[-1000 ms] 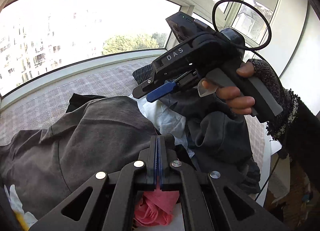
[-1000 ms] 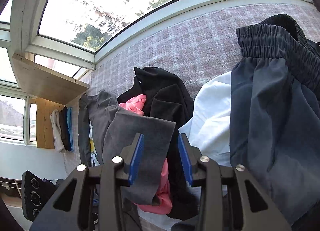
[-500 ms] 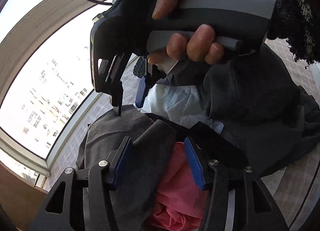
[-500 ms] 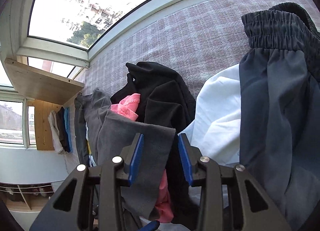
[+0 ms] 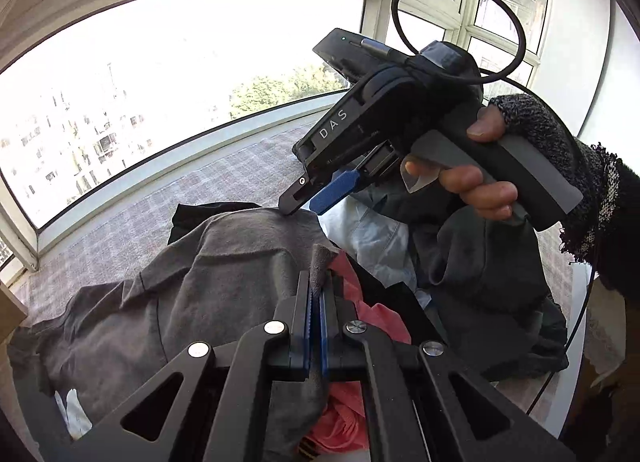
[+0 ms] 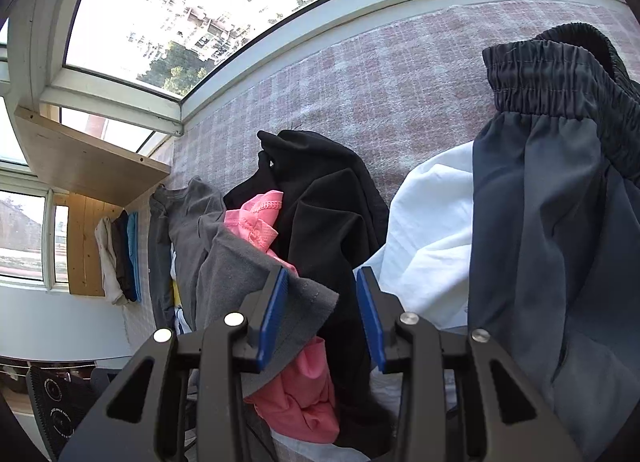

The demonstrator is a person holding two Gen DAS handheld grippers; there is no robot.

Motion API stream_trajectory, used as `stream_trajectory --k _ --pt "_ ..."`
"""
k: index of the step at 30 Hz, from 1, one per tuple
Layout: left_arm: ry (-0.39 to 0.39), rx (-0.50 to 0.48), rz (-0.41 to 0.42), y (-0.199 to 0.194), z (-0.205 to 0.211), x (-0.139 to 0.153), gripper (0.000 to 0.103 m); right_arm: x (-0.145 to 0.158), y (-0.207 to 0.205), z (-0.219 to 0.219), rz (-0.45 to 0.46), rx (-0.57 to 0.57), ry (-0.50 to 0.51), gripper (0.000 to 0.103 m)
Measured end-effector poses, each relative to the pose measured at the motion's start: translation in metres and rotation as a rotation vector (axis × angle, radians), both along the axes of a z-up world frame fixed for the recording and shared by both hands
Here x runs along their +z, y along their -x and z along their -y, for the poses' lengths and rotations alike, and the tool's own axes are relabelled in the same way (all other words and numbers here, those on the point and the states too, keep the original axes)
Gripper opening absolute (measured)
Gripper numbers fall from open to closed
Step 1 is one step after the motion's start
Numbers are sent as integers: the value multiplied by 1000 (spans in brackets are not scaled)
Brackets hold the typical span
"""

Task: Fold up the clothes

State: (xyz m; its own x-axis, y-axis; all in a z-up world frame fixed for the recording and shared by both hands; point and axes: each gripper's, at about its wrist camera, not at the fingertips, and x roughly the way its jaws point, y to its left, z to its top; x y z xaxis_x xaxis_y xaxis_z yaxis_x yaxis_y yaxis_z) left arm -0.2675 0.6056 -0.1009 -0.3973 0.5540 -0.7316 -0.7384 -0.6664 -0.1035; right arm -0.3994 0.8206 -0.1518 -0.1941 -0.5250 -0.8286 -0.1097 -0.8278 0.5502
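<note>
A pile of clothes lies on a checked cloth. My left gripper is shut on a fold of the grey shirt, which pokes up between its tips. A pink garment lies just right of it. My right gripper is open, and the grey shirt's hem lies against its left pad. In the left wrist view a hand holds the right gripper, whose tips touch the far part of the grey shirt. A black garment, a white one and dark grey shorts lie to the right.
A window sill runs along the far side of the checked cloth. A wooden shelf stands at the left with several folded clothes by it. A black cable loops above the right gripper.
The left gripper opened wide over the grey shirt and pink garment half a second ago, then closed on the grey fold and swung back. The right gripper stayed open and still.
</note>
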Motion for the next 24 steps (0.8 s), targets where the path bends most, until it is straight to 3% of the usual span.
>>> stream_trajectory --k 8,9,10,11,17,21,24 --pt "-26 38 25 -6 -4 -20 2 5 -8 15 -17 65 21 36" --pt "-38 45 30 -6 -5 -21 2 8 -11 15 -35 73 14 29" --pt "-51 53 36 -6 -6 -22 2 12 -14 15 -53 80 6 14" --pt "-72 63 44 -6 -9 -22 2 16 -16 13 -69 73 -12 10" --pt "-200 120 67 -6 -20 -10 2 49 -13 2 -136 -6 20 5" --pt "-367 169 139 6 23 -1 2 82 -7 19 -186 -14 28 5" --pt "-435 219 187 17 71 -3 2 97 1 44 -201 -1 17 5"
